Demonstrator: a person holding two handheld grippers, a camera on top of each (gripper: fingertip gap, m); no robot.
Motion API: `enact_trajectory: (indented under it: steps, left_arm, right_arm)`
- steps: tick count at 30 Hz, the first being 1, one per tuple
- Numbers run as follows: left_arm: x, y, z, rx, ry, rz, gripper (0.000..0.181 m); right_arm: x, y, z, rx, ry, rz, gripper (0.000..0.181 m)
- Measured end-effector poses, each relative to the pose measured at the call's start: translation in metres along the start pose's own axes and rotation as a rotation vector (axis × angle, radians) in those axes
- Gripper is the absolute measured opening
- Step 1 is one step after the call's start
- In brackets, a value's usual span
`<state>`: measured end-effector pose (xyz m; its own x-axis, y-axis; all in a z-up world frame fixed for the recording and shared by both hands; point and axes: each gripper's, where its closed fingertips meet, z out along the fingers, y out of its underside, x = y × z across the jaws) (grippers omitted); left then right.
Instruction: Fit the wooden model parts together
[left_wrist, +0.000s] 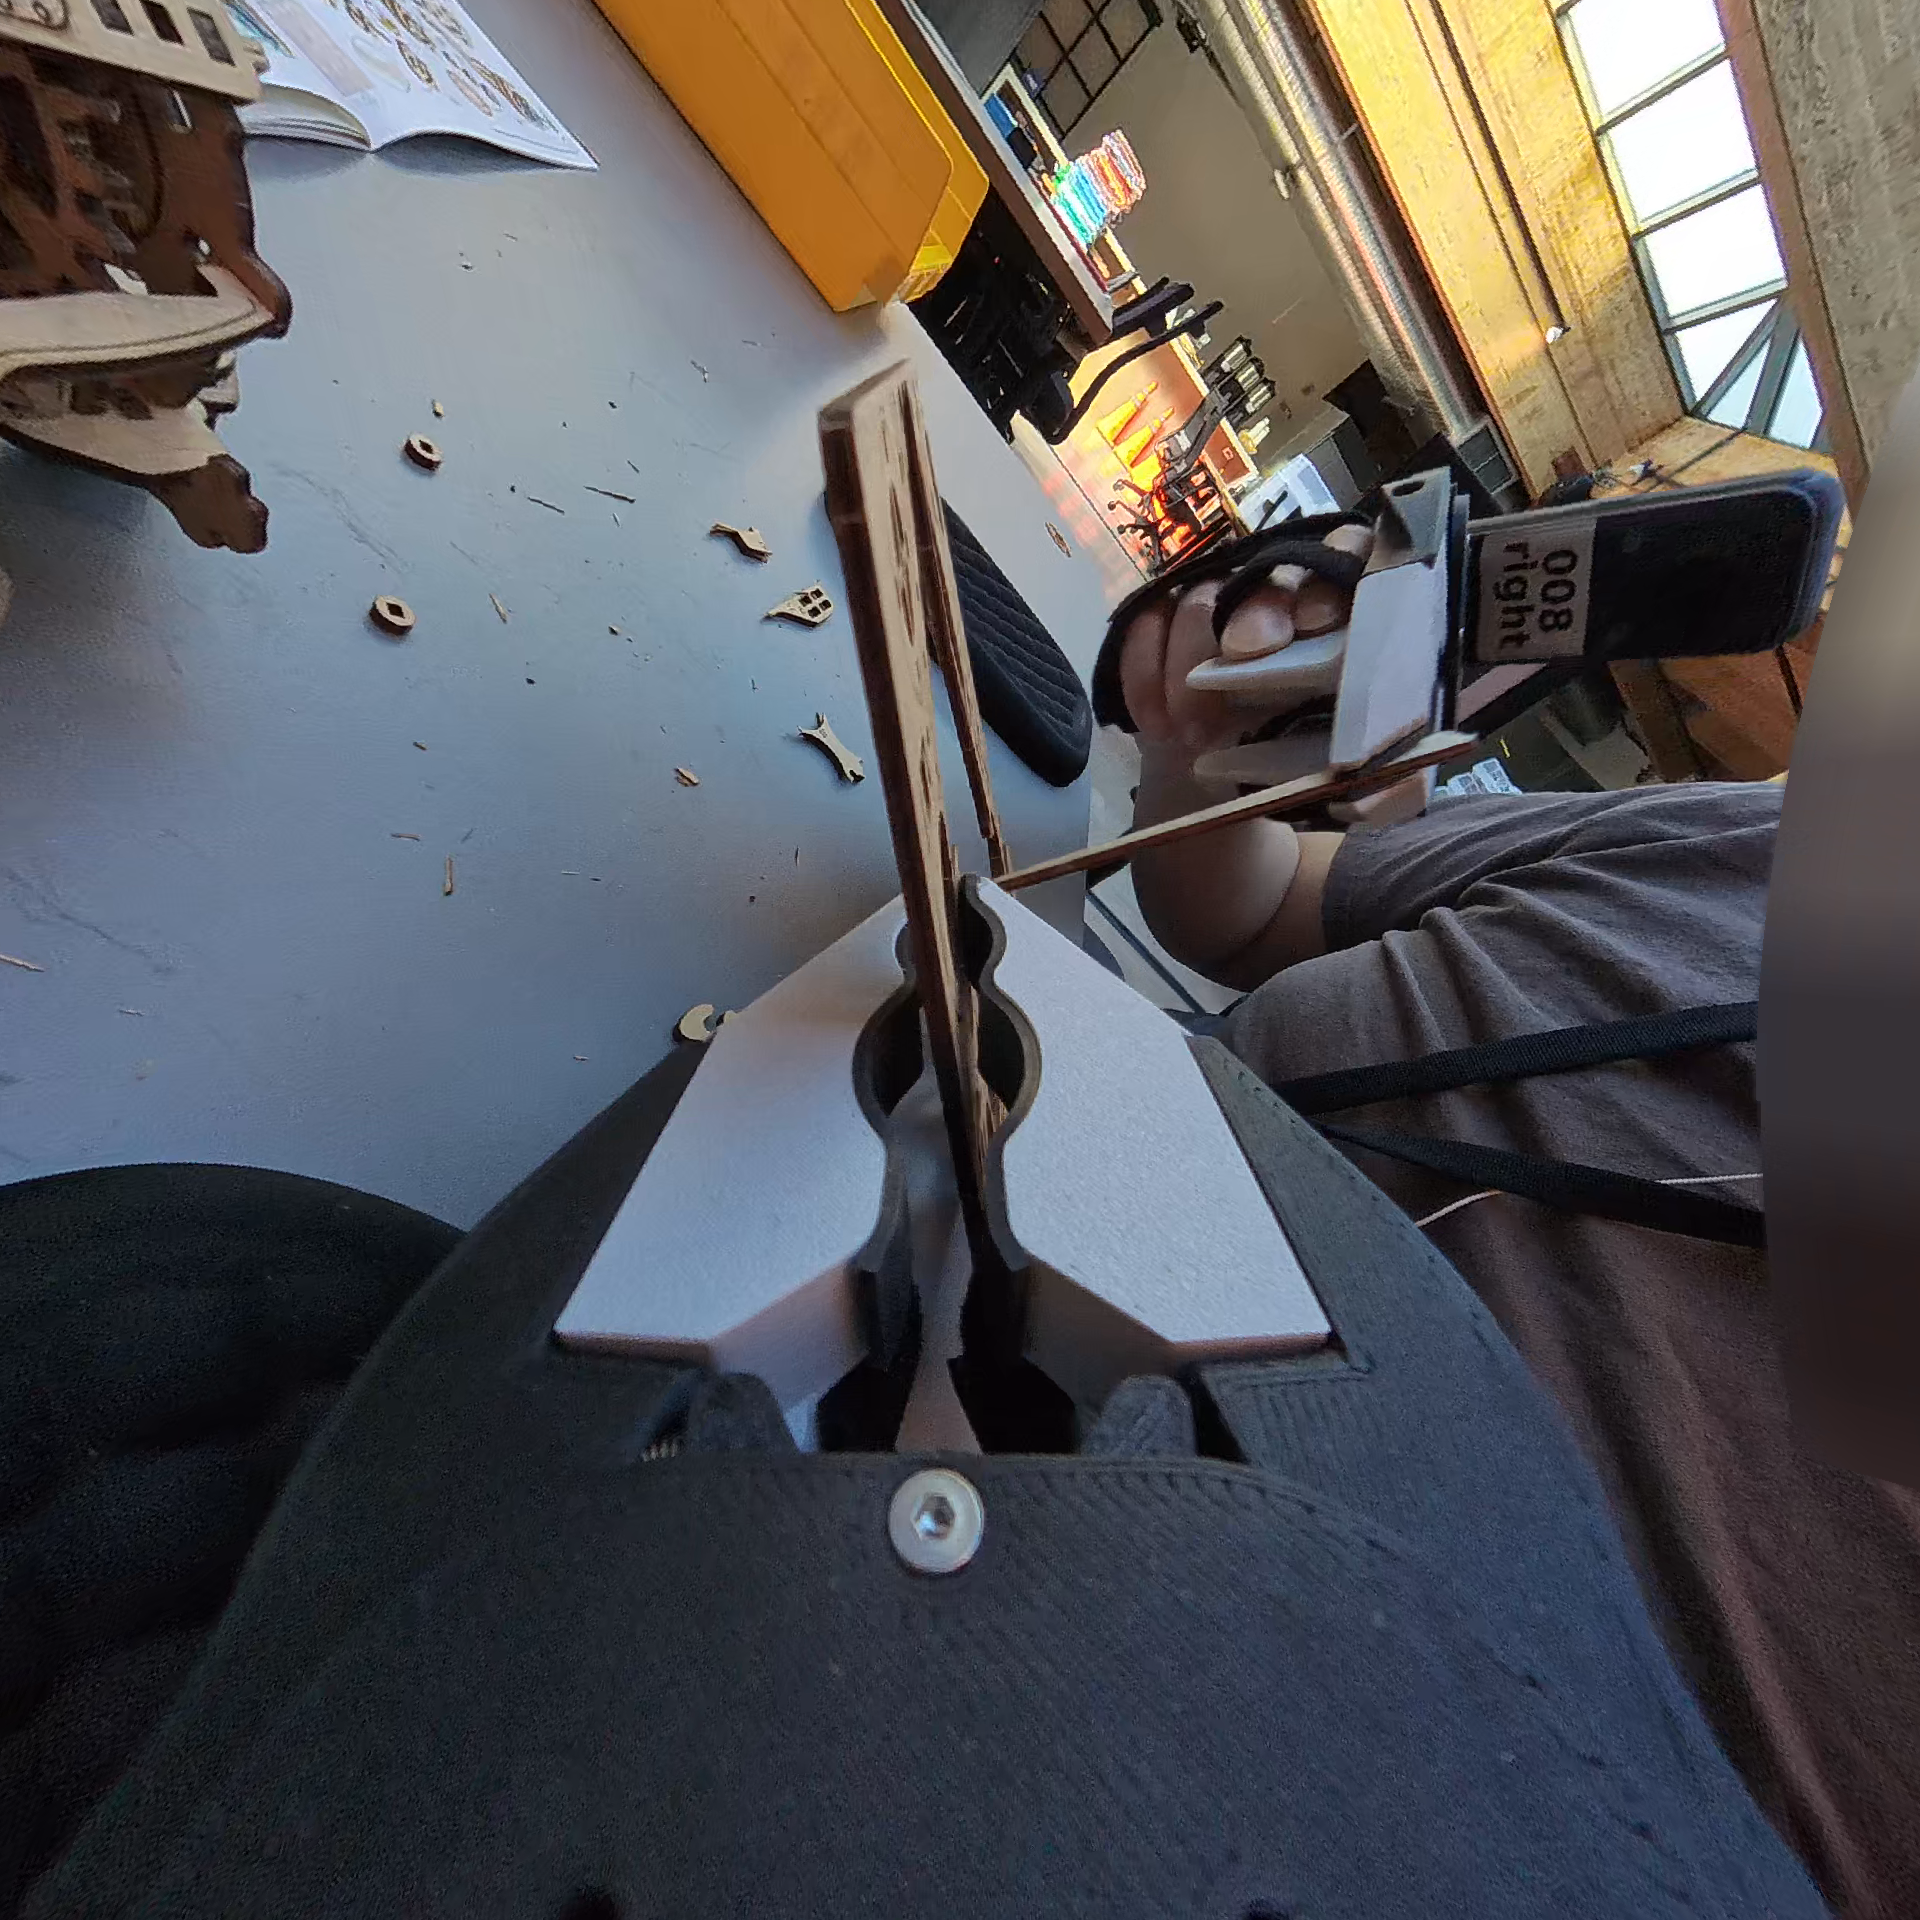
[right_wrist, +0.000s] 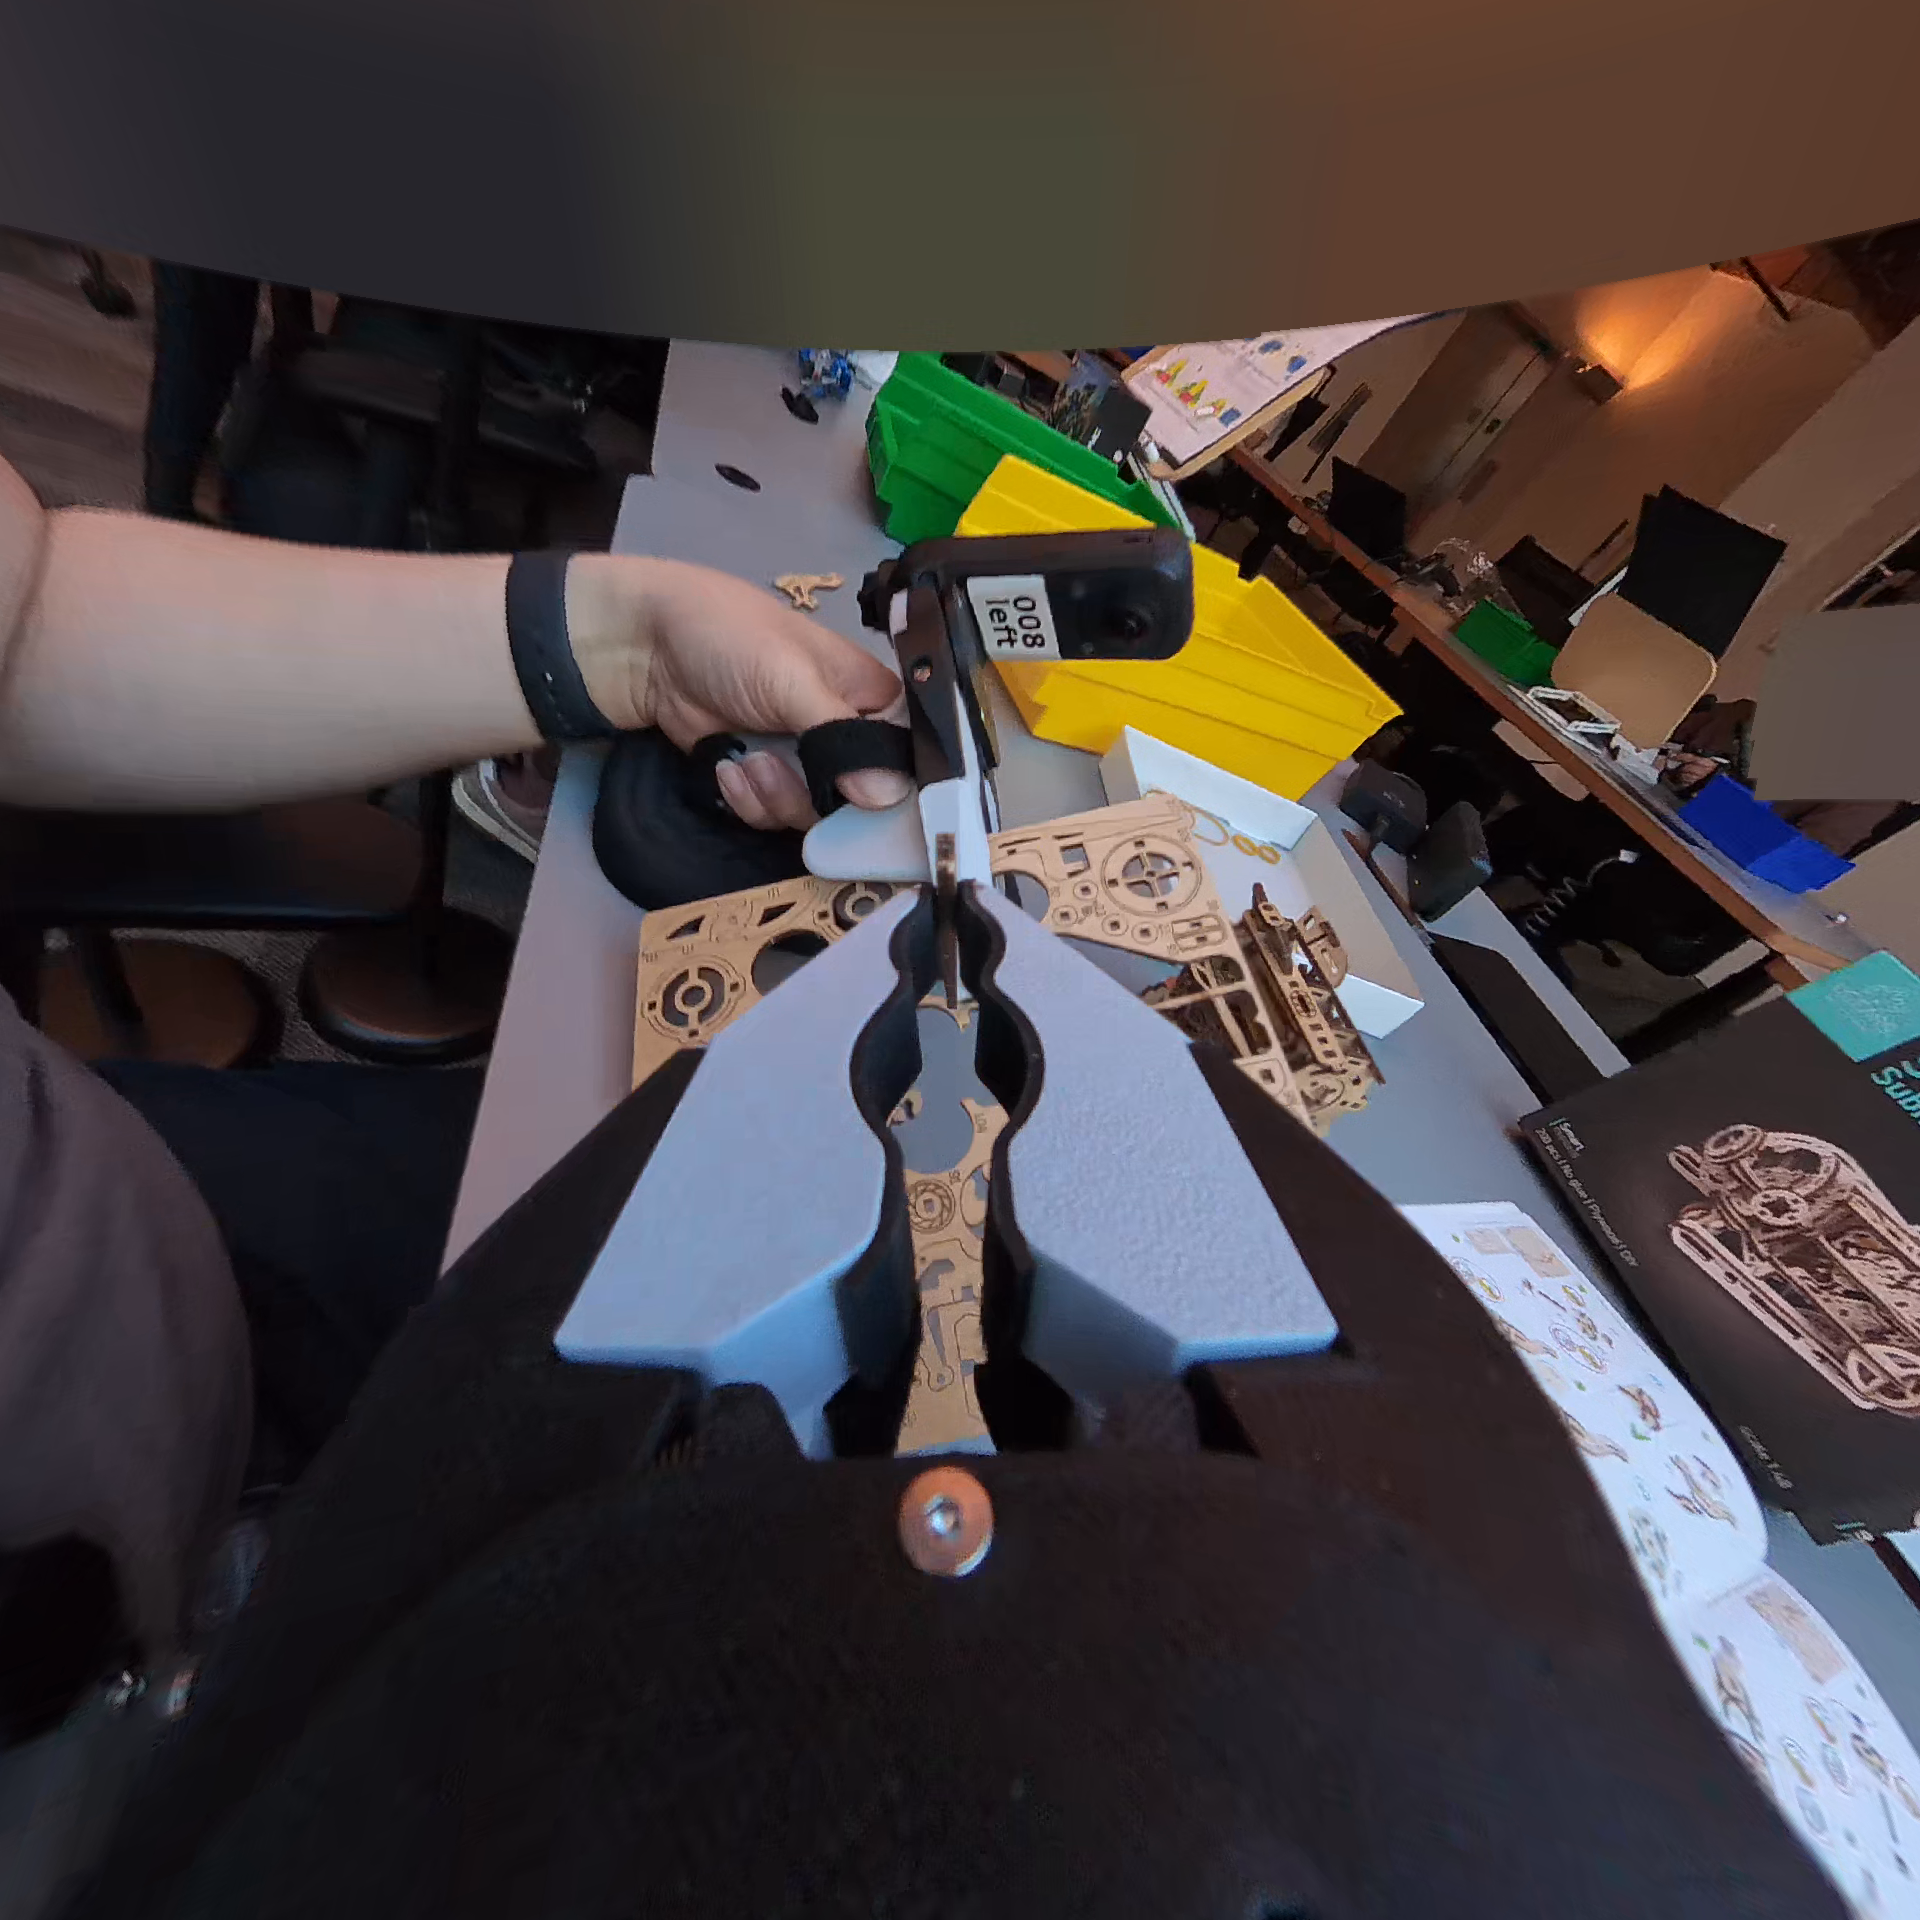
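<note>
A grey table stands in a workshop with tall windows, shelving and warm orange light.

Two grippers; two yellow bins; one green bin

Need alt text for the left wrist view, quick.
The left gripper is shut on a flat wooden part held edge-on above the grey table; the right gripper brings a thin wooden strip toward it.
</note>
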<state>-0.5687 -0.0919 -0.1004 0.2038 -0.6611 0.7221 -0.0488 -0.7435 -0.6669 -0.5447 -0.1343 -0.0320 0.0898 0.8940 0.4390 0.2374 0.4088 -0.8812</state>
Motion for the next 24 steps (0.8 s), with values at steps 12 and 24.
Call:
enact_trajectory:
  steps: [12, 24]
  left_arm:
    - [0.027, 0.006, -0.015, 0.033, 0.014, 0.196, 0.001]
    - [0.036, 0.007, -0.021, 0.068, 0.048, 0.229, 0.001]
  right_arm:
    - [0.138, -0.007, -0.112, 0.351, 0.223, 0.627, 0.001]
    - [0.047, 0.092, 0.057, -0.193, -0.481, 1.218, 0.001]
